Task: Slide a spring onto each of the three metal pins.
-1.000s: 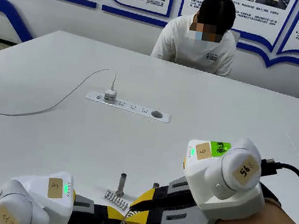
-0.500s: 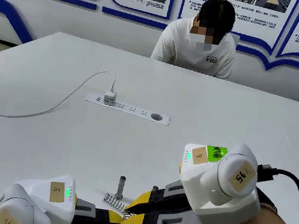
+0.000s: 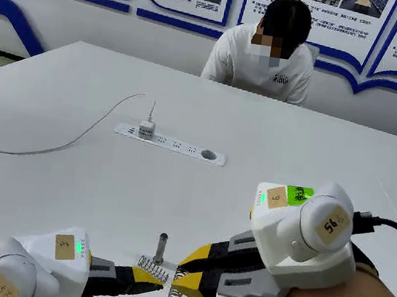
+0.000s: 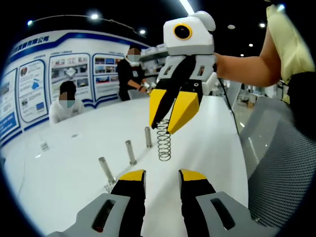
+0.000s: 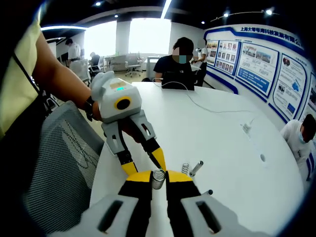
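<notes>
My right gripper (image 3: 179,278) is shut on the top of a steel spring (image 3: 175,291), which hangs upright a little above the white table (image 3: 104,179). The held spring (image 5: 158,178) sits between the yellow fingertips of the right gripper (image 5: 158,174). My left gripper (image 4: 163,175) faces it from close by, open, with nothing between its jaws. Its yellow tips (image 3: 151,277) are just left of the spring. Three metal pins stand in a row: near (image 4: 106,170), middle (image 4: 130,152), and far (image 4: 148,137), which looks ribbed. A second spring (image 3: 153,266) lies by a pin (image 3: 161,246).
A white power strip (image 3: 173,142) with a plugged charger and a long cable (image 3: 72,141) lies mid-table. A person in a white top sits at the far edge. A mesh chair (image 5: 64,163) stands beside the near table edge.
The right gripper has kept the spring and shifted slightly, now covering the second pin in the head view. The left gripper has settled a little lower and to the left.
</notes>
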Demonstrator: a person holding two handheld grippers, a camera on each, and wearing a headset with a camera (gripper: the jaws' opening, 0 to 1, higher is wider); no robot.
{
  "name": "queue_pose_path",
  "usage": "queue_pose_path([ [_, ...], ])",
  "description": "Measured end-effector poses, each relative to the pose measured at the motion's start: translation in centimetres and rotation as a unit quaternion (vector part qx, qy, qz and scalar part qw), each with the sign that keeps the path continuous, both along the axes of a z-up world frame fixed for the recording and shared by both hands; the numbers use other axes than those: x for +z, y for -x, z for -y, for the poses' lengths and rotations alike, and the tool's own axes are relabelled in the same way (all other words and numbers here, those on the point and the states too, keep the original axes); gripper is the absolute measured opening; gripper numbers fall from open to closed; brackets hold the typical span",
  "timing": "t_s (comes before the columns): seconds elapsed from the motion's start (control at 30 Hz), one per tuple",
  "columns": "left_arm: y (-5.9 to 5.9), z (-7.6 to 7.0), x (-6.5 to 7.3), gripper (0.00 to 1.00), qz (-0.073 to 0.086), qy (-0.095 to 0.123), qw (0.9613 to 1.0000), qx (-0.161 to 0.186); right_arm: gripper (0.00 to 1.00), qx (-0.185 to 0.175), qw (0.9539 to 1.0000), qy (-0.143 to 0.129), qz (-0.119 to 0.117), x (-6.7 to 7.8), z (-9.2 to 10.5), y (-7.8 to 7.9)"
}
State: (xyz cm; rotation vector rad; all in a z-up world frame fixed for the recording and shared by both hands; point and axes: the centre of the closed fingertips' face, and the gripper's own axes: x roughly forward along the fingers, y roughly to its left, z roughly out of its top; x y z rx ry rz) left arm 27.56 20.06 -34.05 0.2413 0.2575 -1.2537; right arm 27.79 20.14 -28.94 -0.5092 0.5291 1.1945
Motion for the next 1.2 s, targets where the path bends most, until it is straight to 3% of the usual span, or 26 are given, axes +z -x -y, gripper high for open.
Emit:
queue_pose_path([
  [0.33, -1.4, -1.4, 0.0, 0.36, -0.005, 0.004, 0.9995, 0.031, 0.11, -0.025, 0.9996, 0.000, 0.015, 0.9, 1.5, -1.9],
  [0.67, -2.0, -2.1, -0.1, 0.42, -0.012, 0.005, 0.9988, 0.048, 0.11, -0.056, 0.9979, 0.003, 0.032, 1.5, 3.0, -4.2],
  [1.0, -2.3, -2.4, -0.3, 0.48, -0.019, 0.007, 0.9981, 0.059, 0.11, -0.094, 0.9945, 0.008, 0.046, 1.4, 4.1, -6.8],
  [1.2, -2.4, -2.6, -0.4, 0.50, -0.022, 0.006, 0.9978, 0.063, 0.11, -0.109, 0.9931, 0.009, 0.041, 0.7, 4.7, -7.7],
])
